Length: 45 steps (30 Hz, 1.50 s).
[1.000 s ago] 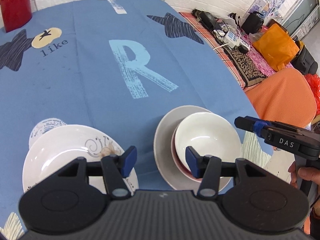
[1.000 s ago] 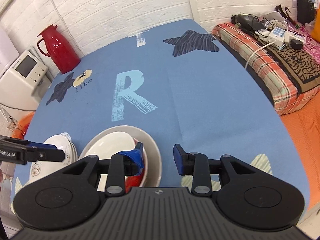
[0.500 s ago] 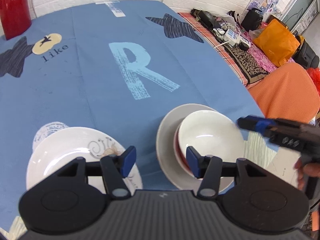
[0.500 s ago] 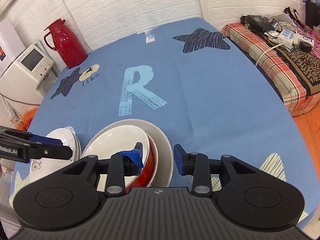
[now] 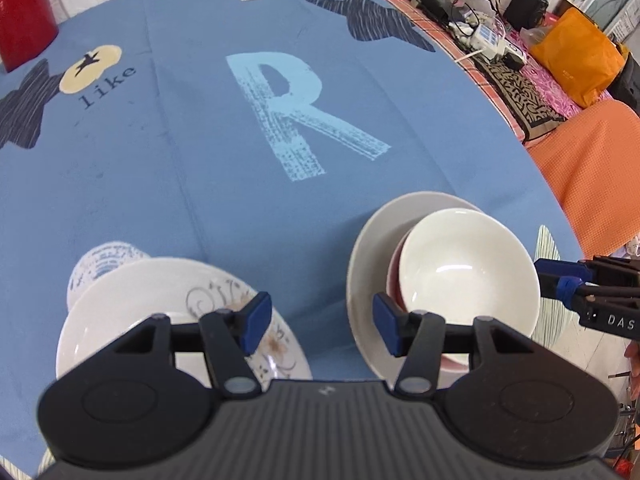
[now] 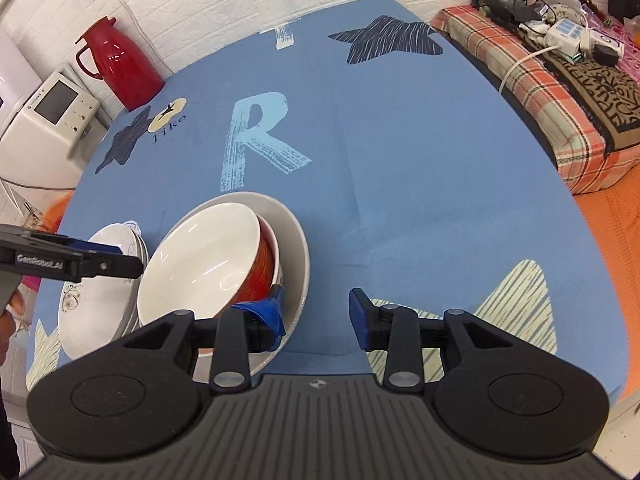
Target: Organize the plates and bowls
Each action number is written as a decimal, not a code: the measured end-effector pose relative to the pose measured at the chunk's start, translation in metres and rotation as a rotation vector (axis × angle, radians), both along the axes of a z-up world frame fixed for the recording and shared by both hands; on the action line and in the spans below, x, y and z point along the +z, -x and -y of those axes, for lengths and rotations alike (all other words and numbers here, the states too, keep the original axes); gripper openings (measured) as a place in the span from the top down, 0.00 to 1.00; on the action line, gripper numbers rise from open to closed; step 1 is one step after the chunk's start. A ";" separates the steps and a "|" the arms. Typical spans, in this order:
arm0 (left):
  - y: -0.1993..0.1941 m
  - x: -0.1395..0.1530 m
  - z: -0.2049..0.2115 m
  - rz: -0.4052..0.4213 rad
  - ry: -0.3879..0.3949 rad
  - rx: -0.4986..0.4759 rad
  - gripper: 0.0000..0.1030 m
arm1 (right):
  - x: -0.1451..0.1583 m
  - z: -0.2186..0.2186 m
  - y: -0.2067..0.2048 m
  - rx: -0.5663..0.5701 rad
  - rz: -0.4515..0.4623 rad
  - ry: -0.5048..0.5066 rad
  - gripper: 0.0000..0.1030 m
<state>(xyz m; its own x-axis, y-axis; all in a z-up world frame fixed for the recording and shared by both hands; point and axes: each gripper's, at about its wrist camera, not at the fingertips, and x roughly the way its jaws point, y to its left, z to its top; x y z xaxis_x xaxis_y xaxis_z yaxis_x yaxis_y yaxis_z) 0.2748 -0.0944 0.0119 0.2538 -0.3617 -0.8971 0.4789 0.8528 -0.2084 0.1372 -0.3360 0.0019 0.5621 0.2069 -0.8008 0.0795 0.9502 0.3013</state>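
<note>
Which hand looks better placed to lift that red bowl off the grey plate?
Right. The right gripper has one finger at the red bowl; the left gripper hovers open between both stacks.

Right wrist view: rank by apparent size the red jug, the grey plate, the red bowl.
1. grey plate, widest of the three.
2. red bowl, sits inside the plate's rim, so smaller.
3. red jug looks smallest, but it stands far back on the table, so its true rank is unsure.

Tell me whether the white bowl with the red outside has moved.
Yes. The bowl has tipped leftward against the round grey plate, baring more red wall.
</note>
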 end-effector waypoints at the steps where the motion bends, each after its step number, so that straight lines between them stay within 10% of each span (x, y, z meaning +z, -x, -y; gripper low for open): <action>1: -0.002 -0.001 0.004 0.003 -0.012 -0.005 0.47 | 0.001 0.000 -0.001 0.004 0.000 0.005 0.81; 20: -0.027 -0.026 0.026 -0.075 -0.040 -0.058 0.50 | -0.024 0.007 -0.021 -0.041 -0.096 -0.052 0.77; 30: -0.027 -0.024 0.025 -0.065 -0.055 -0.090 0.50 | -0.028 0.006 -0.023 -0.050 -0.100 -0.015 0.58; 45: -0.021 -0.028 0.021 -0.107 0.027 -0.032 0.83 | -0.031 0.008 -0.026 -0.100 -0.111 -0.039 0.54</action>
<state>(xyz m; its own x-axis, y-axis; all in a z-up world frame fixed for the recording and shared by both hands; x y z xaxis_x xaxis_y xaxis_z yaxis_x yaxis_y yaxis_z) 0.2960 -0.1155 -0.0160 0.1454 -0.3928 -0.9080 0.4800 0.8306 -0.2825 0.1632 -0.3444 -0.0288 0.4899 0.1862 -0.8517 0.2082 0.9237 0.3217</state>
